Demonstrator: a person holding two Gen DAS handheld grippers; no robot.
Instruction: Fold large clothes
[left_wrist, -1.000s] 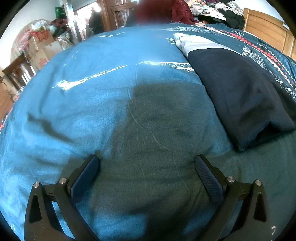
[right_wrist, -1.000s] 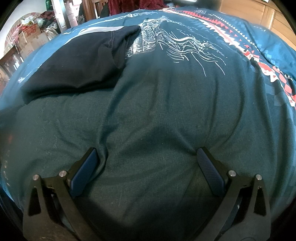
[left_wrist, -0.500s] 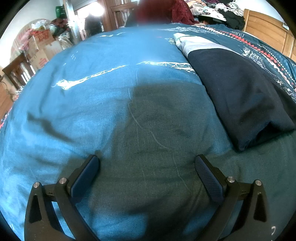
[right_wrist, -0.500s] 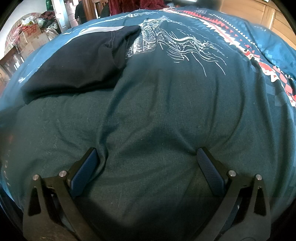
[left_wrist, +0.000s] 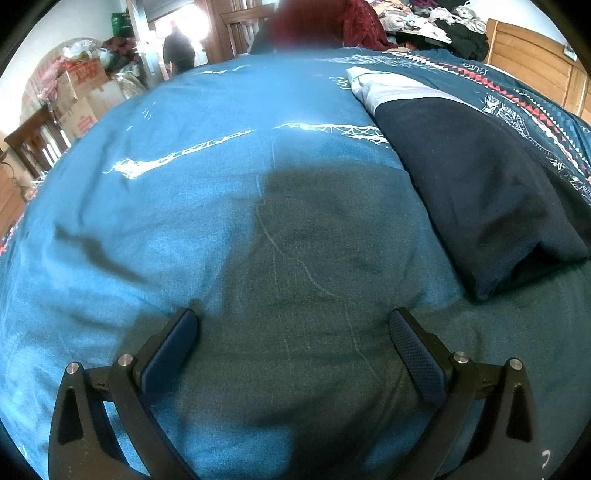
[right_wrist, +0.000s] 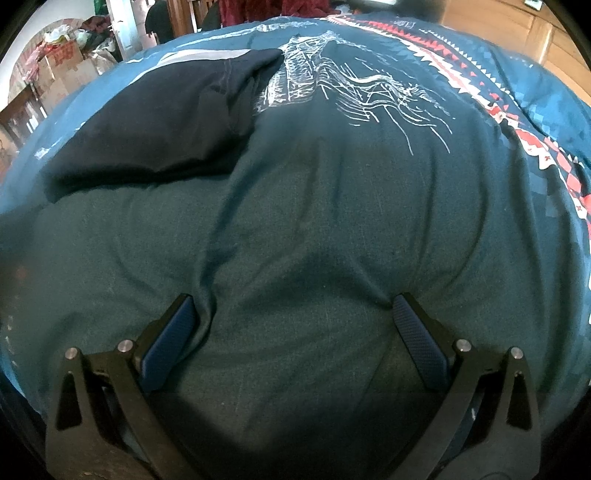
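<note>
The left gripper (left_wrist: 291, 325) is spreading wide, holding nothing, with both blue fingertips (left_wrist: 173, 339) pressing down into the teal bed cover (left_wrist: 184, 206). The right gripper (right_wrist: 291, 314) is likewise gaping wide and gripping nothing, its fingertips (right_wrist: 413, 325) sinking into the same bed cover (right_wrist: 332, 229), which is creasing around them. Beyond the left gripper and to its right, a folded dark navy garment (left_wrist: 476, 192) is lying flat on the bed cover, with a pale grey panel showing at its far end. Seen from the right gripper, that folded dark navy garment (right_wrist: 155, 122) is lying ahead and to the left, beside a white line drawing printed on the cover. Farther off past the garment, cardboard boxes (left_wrist: 81, 99) are standing stacked, and a person (left_wrist: 179, 51) is standing in a bright doorway
</note>
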